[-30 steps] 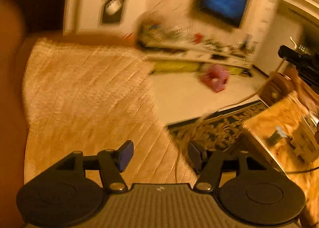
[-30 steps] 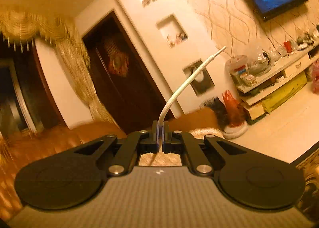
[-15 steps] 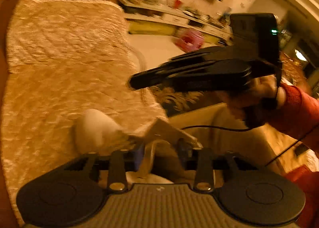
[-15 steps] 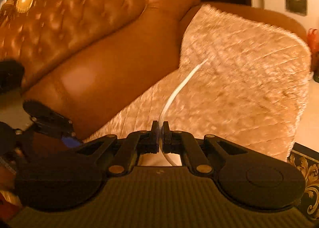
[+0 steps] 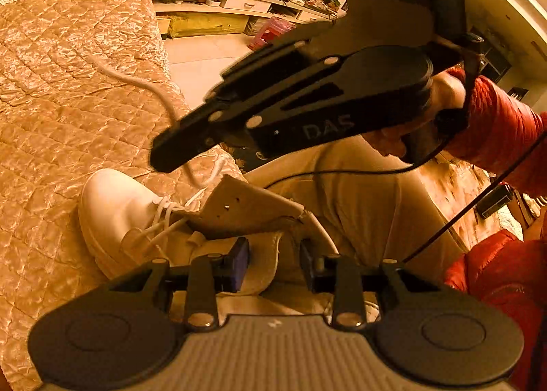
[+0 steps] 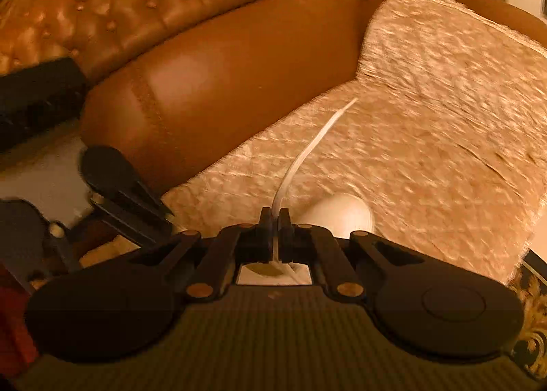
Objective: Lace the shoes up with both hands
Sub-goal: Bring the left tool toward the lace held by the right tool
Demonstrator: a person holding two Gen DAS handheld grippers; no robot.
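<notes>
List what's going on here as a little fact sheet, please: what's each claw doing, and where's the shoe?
setting: quilted cover on a brown leather sofa
shoe: white, resting on the cover, partly laced
left gripper: open, by the shoe's tongue
right gripper: shut on lace
lace: free end sticks out past the fingers
person: red sleeve

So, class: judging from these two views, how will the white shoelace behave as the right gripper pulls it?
Probably floppy: the shoelace trails in loose curves over the quilted cover. Its short free end arcs up on its own past the right gripper, suggesting some stiffness over short lengths. It looks light, so pulling may tug the white shoe little.
</notes>
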